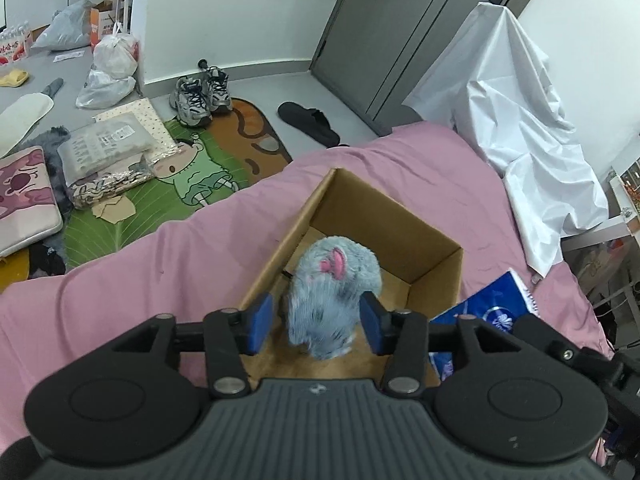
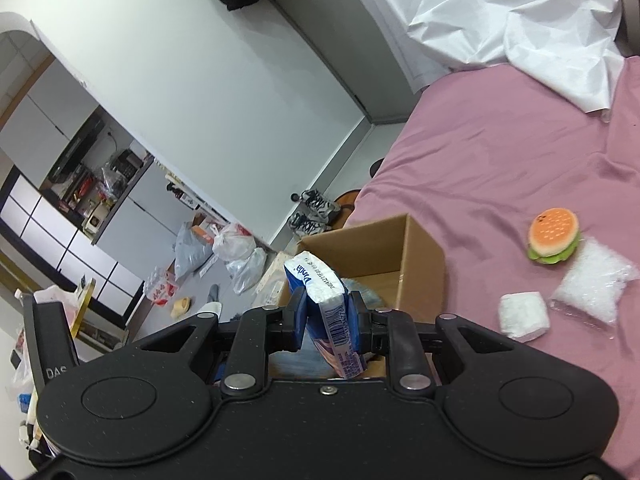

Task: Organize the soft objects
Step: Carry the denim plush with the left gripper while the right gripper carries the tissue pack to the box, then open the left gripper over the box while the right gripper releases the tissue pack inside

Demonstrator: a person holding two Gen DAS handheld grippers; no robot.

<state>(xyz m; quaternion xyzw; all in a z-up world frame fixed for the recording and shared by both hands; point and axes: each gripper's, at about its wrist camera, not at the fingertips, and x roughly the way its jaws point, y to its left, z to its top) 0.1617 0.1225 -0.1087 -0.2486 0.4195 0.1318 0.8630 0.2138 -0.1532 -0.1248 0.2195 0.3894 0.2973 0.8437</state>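
Starting at our left, we see the left gripper (image 1: 316, 326) poised over the cardboard box (image 1: 384, 216) on the pink bedsheet (image 1: 140, 280), its blue pads parted to either side of the grey-blue plush toy (image 1: 330, 296), which sits inside the box; neither pad visibly presses on it. Our right gripper (image 2: 328, 320) is clamped tight on a blue tissue pack (image 2: 320, 300), held near the box. Farther right lie a white wad (image 2: 524, 316), a burger toy (image 2: 554, 238) and a clear bag (image 2: 592, 286).
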